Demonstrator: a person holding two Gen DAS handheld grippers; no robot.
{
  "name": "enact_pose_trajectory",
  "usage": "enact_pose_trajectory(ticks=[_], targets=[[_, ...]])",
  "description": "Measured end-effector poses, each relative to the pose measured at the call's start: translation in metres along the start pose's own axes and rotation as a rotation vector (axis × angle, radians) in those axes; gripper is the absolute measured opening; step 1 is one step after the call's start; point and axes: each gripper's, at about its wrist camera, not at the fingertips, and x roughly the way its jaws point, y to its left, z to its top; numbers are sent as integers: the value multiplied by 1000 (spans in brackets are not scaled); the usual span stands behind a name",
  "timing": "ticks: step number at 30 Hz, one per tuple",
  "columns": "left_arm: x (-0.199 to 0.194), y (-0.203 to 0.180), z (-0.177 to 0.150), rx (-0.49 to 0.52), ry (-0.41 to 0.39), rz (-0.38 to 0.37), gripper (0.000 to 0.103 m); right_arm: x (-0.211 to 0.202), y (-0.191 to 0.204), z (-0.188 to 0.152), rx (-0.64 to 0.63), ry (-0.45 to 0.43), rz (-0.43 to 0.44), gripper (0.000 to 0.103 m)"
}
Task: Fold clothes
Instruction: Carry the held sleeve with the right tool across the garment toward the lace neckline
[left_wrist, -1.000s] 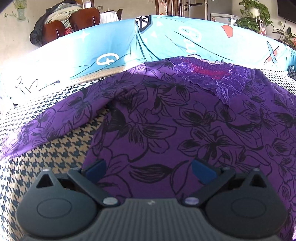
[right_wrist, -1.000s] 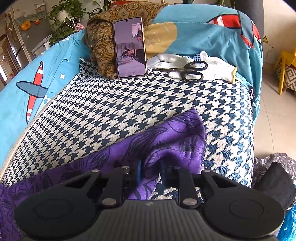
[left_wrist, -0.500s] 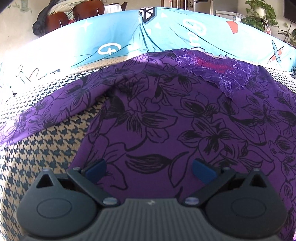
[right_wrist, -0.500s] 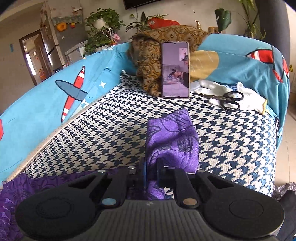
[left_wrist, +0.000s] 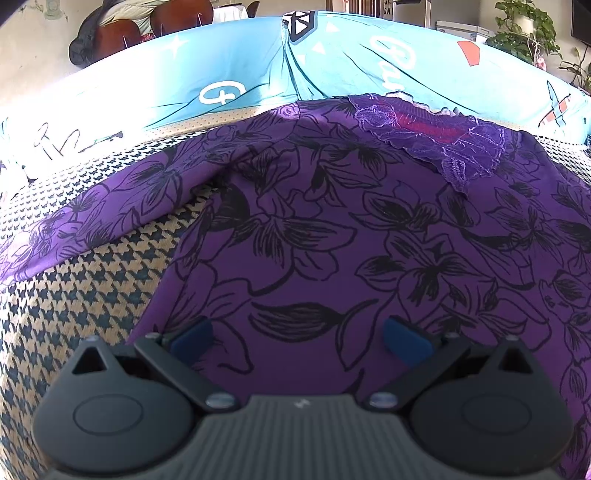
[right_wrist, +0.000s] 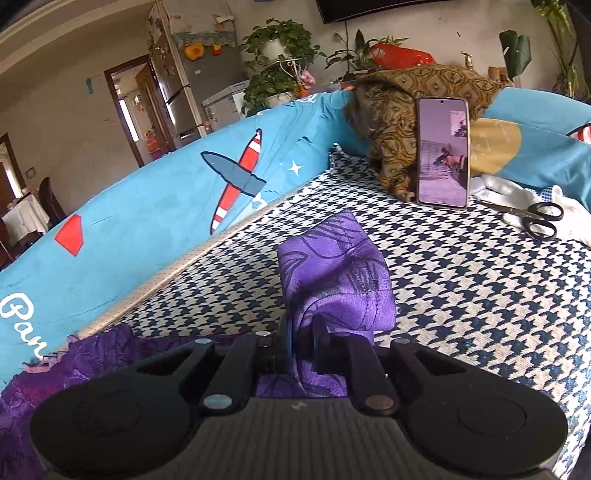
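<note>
The right gripper (right_wrist: 301, 332) is clamped on a sleeve (right_wrist: 334, 273) of the purple blouse (left_wrist: 332, 240), which stands up at its 12 o'clock. The left gripper (left_wrist: 297, 338) has its jaws wide apart above the blouse, spread on the houndstooth sofa (right_wrist: 461, 295). At 1 o'clock of the right gripper a phone (right_wrist: 441, 153) leans, with scissors (right_wrist: 532, 218) at 2 o'clock.

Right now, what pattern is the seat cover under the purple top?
Dark-and-cream houndstooth seat cover, clearest in the right wrist view.
</note>
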Motion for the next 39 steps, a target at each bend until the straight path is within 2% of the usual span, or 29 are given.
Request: enact_pose_trajectory(ticks=[16,21,26,32,36,39], targets=[[-1,0,1,-21,4,-6,103,-5,71,-14,-82,7,214,12],[-1,-2,1,-17,2,-10,103,-9,102,-20,-110,8,310,12],[-3,-2,1,-23,1,-13,103,-18,142,-35,-206,-5,409,12],[-5,2,1,-44,1,-8,103,-24,192,-65,-341,-2,486,12],[-6,6,1,-59,4,-5,103,-24,221,-92,-447,30,546,12],[-5,8,1,-72,9,-6,103,-20,235,-111,-512,99,588,15]])
